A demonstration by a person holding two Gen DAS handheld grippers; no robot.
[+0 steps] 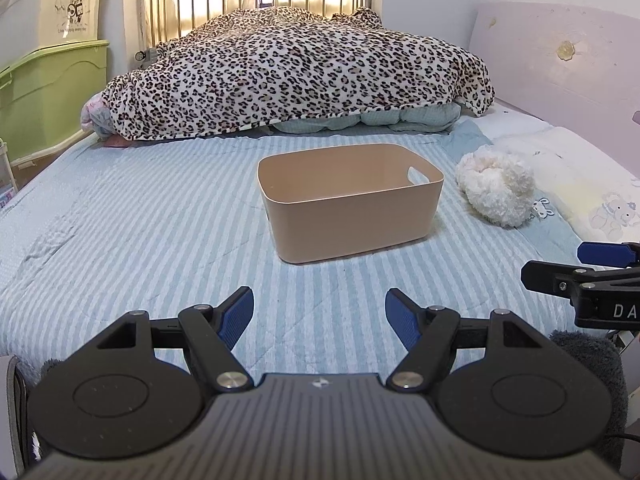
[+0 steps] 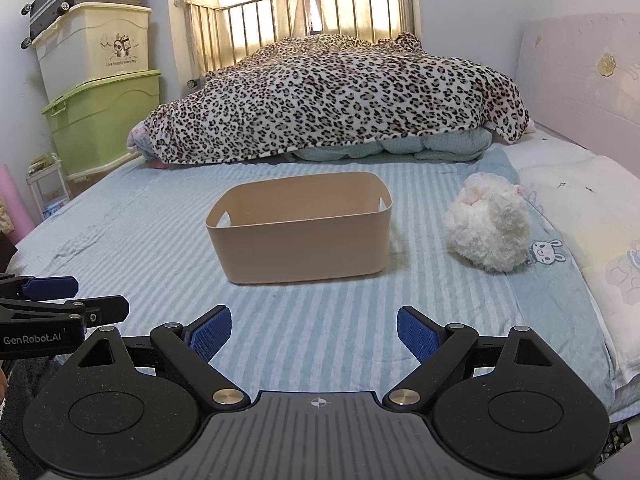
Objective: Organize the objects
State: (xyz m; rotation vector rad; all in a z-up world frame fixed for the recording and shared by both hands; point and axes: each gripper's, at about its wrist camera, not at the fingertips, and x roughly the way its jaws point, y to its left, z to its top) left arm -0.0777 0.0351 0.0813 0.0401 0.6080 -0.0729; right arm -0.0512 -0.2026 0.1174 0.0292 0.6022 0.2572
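Both grippers, left and right, are held spread and empty; fluffy white toy could be snagged or squashed beside bin, being soft.

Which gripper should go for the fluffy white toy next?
Right, probably. The fluffy white toy lies right of the bin, on the right gripper's side; the left gripper would have to cross over. Both are open and empty.
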